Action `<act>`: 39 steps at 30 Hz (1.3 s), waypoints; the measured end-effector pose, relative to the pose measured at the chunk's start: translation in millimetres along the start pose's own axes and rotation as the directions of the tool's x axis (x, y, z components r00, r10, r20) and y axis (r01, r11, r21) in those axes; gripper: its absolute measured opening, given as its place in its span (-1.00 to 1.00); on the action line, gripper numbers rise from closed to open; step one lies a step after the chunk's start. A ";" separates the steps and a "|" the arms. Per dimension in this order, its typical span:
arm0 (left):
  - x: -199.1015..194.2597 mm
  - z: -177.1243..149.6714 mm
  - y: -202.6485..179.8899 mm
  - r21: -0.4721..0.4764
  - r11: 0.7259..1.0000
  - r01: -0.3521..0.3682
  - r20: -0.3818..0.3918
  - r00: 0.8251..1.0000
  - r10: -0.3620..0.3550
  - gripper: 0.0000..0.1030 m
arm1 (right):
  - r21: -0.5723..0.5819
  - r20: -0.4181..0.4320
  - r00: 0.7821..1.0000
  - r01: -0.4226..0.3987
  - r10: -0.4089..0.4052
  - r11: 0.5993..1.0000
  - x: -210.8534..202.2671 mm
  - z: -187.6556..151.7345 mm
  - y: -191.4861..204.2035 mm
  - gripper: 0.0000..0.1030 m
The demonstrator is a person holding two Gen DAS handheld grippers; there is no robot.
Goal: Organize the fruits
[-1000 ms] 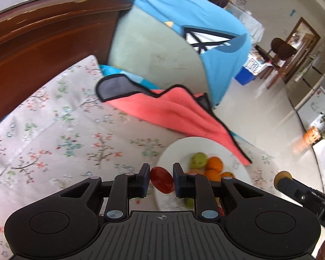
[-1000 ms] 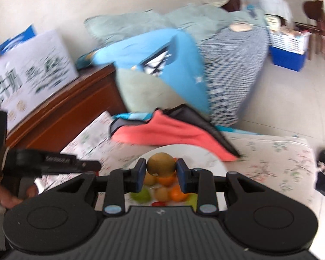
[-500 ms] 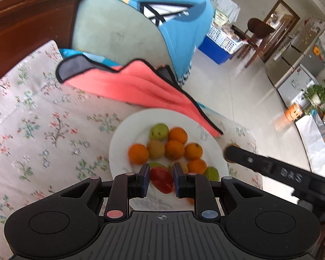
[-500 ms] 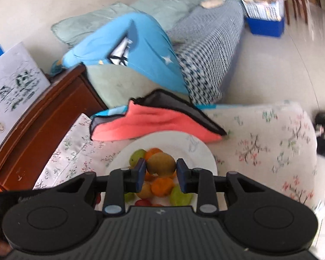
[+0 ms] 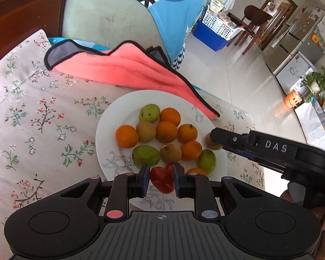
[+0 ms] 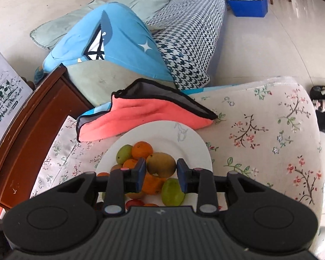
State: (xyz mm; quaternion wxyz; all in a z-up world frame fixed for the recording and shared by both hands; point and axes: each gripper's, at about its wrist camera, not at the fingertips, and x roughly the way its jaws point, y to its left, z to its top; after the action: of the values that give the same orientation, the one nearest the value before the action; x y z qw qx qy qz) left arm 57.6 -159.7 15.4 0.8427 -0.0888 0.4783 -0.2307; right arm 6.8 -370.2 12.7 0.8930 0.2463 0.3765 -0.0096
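A white plate [image 5: 110,130] on a floral cushion holds several oranges, kiwis and green fruits. My left gripper [image 5: 161,178] hovers over the plate's near rim, shut on a small red fruit [image 5: 162,182]. In the right wrist view the plate [image 6: 184,143] lies just below my right gripper [image 6: 161,168], which has a brown kiwi [image 6: 161,164] between its pads. Its jaws are opening, the pads still at the kiwi's sides. From the left wrist view that right gripper's finger [image 5: 225,138] reaches in over the plate's right rim with the kiwi [image 5: 210,143] at its tip.
A folded pink towel [image 5: 123,69] with black trim lies against the plate's far side. A dark wooden bed frame [image 6: 32,125] runs along the left. Blue and green pillows [image 6: 123,41] sit behind. The cushion drops off to tiled floor [image 6: 270,43] on the right.
Both grippers have come down over the plate with their fruits. The right gripper's finger now reaches the plate's right rim in the left wrist view. The kiwi sits more tilted between slightly wider pads.
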 end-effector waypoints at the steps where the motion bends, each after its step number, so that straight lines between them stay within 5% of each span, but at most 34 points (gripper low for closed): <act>1: 0.3 -0.7 -0.2 -0.003 1.000 -0.002 0.004 1.000 0.002 -0.55 | 0.013 0.002 1.000 0.000 0.000 1.000 0.5 0.2 -1.1 -0.34; 5: -2.5 1.0 0.1 -0.013 1.000 0.011 0.023 1.000 -0.011 -0.38 | 0.031 0.017 1.000 -0.009 0.008 0.999 -2.3 1.9 -1.8 -0.21; 7: -6.1 2.1 0.3 -0.015 1.000 -0.016 0.044 0.999 0.016 0.29 | 0.029 0.020 1.000 0.000 0.000 1.000 -3.6 2.7 0.0 -0.07; 13: -15.0 6.2 2.1 -0.013 0.996 -0.084 0.074 0.994 0.085 0.76 | 0.000 0.036 0.999 0.028 -0.028 1.000 -9.9 4.4 9.2 0.32; 23: -23.5 0.3 0.5 0.013 0.982 -0.190 0.052 0.981 0.189 0.81 | -0.017 0.004 0.992 0.127 -0.127 0.992 -18.6 0.7 28.1 0.63; 30: -37.6 -5.2 2.4 0.034 0.954 -0.299 0.088 0.951 0.295 0.82 | -0.072 0.039 0.973 0.231 -0.229 0.970 -33.7 -9.1 45.2 0.79; 39: -51.6 -18.3 10.2 -0.012 0.956 -0.294 0.060 0.954 0.294 0.83 | -0.051 0.096 0.934 0.349 -0.343 0.936 -57.0 -20.5 51.7 0.85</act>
State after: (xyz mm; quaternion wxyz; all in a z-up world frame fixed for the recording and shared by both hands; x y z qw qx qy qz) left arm 22.7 -124.9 41.5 0.8817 -0.0249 0.4605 -0.0991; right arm -37.2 -325.2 61.5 0.9004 0.1454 0.3756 -0.1645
